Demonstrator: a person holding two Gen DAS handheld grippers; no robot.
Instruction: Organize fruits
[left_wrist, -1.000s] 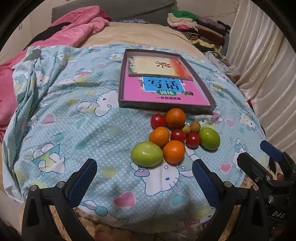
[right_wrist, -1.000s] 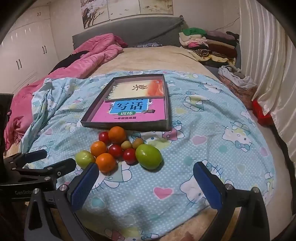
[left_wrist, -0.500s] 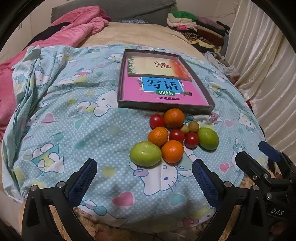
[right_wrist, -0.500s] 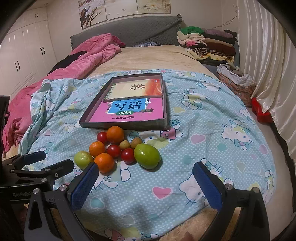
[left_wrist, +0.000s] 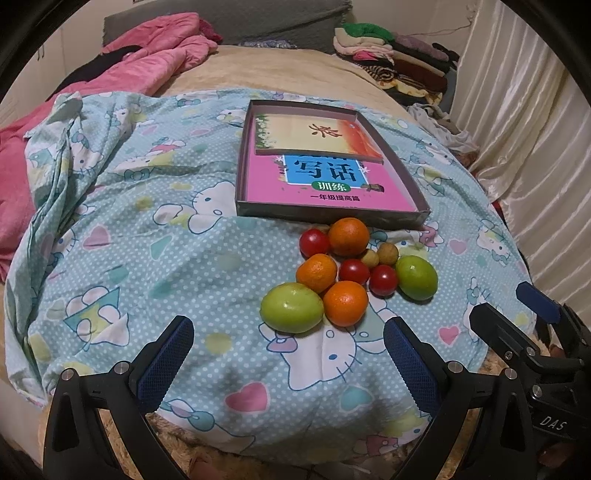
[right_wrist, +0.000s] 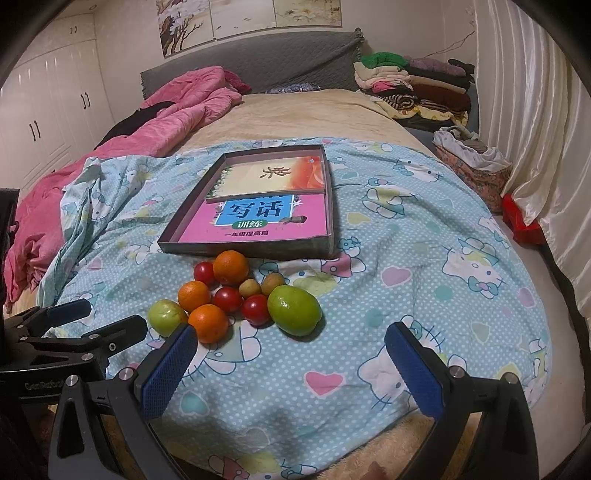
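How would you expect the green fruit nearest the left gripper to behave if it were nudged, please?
The green fruit looks round and smooth, so it would probably roll. It touches an orange, which may shift too. The soft, wrinkled bedsheet should slow it.

Bed (right_wrist: 314, 110) w/ patterned sheet (right_wrist: 406, 236); on it: shallow box (right_wrist: 255, 247), fruit cluster (right_wrist: 236, 299).

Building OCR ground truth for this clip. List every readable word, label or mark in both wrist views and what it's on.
"写话" on the blue panel of the pink book in the tray.
"训练" on the green badge below it.
"一年级提高篇" under the badge.
A brush character on the upper book: too stylised to read.
"DAS" on the right gripper body.
"GenRobot"-like mark on the left gripper body: blurred, uncertain.
No text on the fruits.
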